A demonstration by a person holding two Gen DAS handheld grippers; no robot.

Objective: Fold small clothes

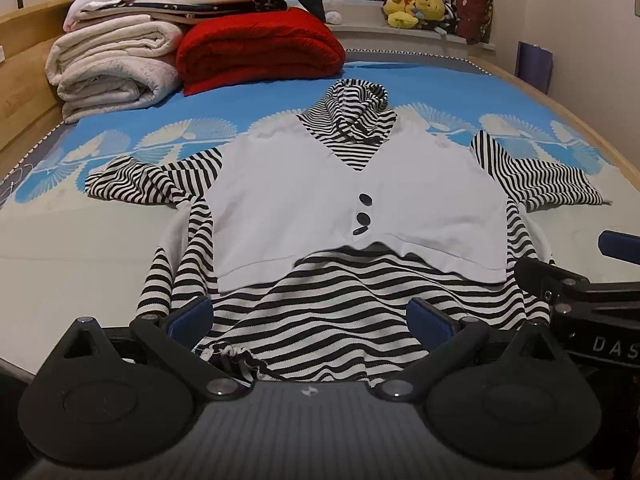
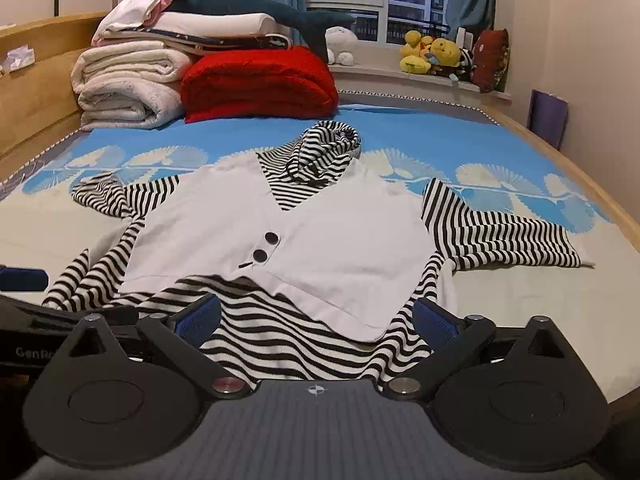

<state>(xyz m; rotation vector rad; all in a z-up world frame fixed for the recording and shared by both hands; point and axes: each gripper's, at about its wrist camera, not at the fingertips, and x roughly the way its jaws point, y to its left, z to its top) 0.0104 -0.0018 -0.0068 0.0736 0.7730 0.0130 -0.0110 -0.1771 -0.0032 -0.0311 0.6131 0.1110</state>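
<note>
A small black-and-white striped hooded top with a white vest front and black buttons (image 1: 356, 200) lies spread flat on the bed, sleeves out to both sides; it also shows in the right wrist view (image 2: 288, 236). My left gripper (image 1: 310, 320) is open, its blue-padded fingers (image 1: 190, 316) wide apart over the striped hem. My right gripper (image 2: 316, 318) is open over the hem's right part. In the left wrist view the right gripper's body (image 1: 580, 292) sits at the right edge. In the right wrist view a left finger (image 2: 22, 278) shows at the left edge.
The bed sheet (image 1: 80, 232) is cream with a blue patterned band. Folded white blankets (image 1: 112, 68) and a red blanket (image 1: 256, 48) are stacked at the far left. Plush toys (image 1: 416, 10) sit on the windowsill. A wooden bed frame (image 1: 560, 108) runs along the right.
</note>
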